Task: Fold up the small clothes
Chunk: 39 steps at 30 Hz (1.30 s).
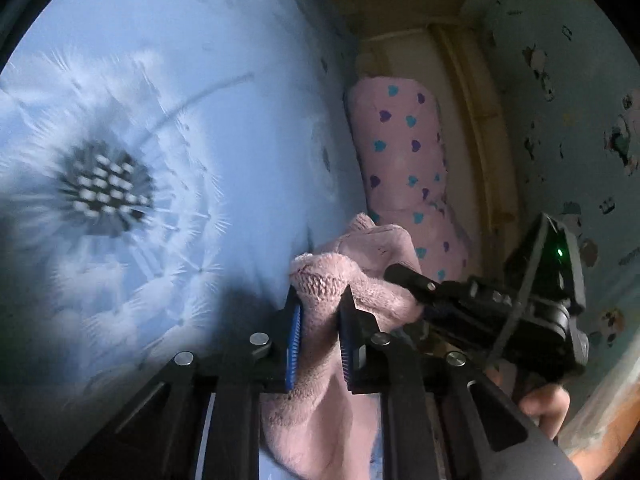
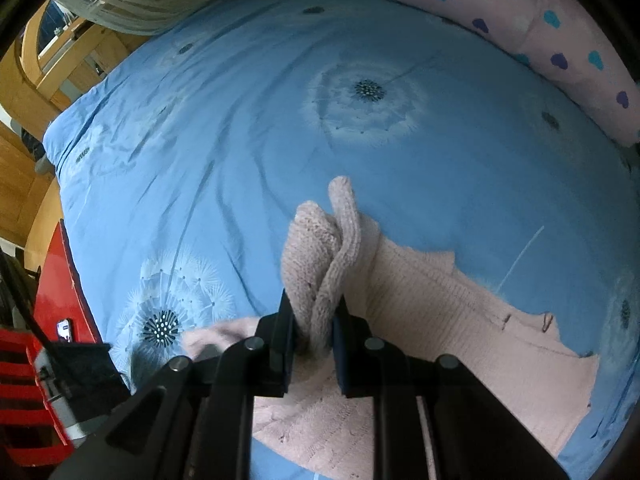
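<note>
A small pink knitted garment (image 2: 440, 320) lies on the blue bedsheet (image 2: 240, 140), spreading to the right and below my right gripper. My right gripper (image 2: 312, 312) is shut on a bunched fold of that knit, which sticks up past its fingertips. In the left wrist view my left gripper (image 1: 320, 300) is shut on another bunch of the pink knitted garment (image 1: 320, 400), which hangs down between its blue pads (image 1: 294, 344). The right gripper's black body (image 1: 500, 304) shows just to the right, a hand under it.
A pink pillow with blue and purple hearts (image 1: 404, 160) lies along the bed's edge by the wooden headboard (image 1: 472, 120). The pink pillow (image 2: 560, 40) is far right in the right wrist view. Red furniture (image 2: 60, 300) and wooden furniture (image 2: 24, 184) stand left of the bed.
</note>
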Motion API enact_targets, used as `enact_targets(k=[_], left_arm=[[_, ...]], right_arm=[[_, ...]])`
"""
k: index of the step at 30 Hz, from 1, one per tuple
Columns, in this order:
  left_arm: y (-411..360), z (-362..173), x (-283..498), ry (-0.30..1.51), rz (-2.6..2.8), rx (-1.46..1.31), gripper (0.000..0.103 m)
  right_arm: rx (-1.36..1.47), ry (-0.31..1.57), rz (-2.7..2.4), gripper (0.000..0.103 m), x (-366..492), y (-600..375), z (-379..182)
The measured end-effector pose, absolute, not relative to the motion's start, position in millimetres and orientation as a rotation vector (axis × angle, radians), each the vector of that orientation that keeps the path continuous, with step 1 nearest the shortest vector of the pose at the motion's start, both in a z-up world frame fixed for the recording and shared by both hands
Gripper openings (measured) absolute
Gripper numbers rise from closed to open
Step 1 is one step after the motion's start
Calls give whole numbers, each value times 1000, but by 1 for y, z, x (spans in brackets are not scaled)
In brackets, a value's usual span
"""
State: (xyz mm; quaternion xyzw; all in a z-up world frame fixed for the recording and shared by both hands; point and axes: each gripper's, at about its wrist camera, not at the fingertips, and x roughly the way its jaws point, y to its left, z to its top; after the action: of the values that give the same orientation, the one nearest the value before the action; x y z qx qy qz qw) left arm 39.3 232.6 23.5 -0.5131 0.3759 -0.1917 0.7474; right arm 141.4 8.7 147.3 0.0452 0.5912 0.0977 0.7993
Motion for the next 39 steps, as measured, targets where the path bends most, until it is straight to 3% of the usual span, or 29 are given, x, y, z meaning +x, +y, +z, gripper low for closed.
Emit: enact_targets(k=[10, 15, 28, 39], left_arm=[[215, 86, -18, 699, -419, -684, 0], [197, 88, -10, 709, -512, -663, 0], [128, 127, -33, 614, -716, -412, 0], [41, 137, -67, 649, -868, -221, 0]], right_arm=[[-4, 1268, 252, 16, 149, 64, 148], [-8, 1220, 245, 15, 145, 64, 147], [194, 1095, 244, 15, 114, -42, 189], [318, 1008, 228, 15, 56, -150, 186]])
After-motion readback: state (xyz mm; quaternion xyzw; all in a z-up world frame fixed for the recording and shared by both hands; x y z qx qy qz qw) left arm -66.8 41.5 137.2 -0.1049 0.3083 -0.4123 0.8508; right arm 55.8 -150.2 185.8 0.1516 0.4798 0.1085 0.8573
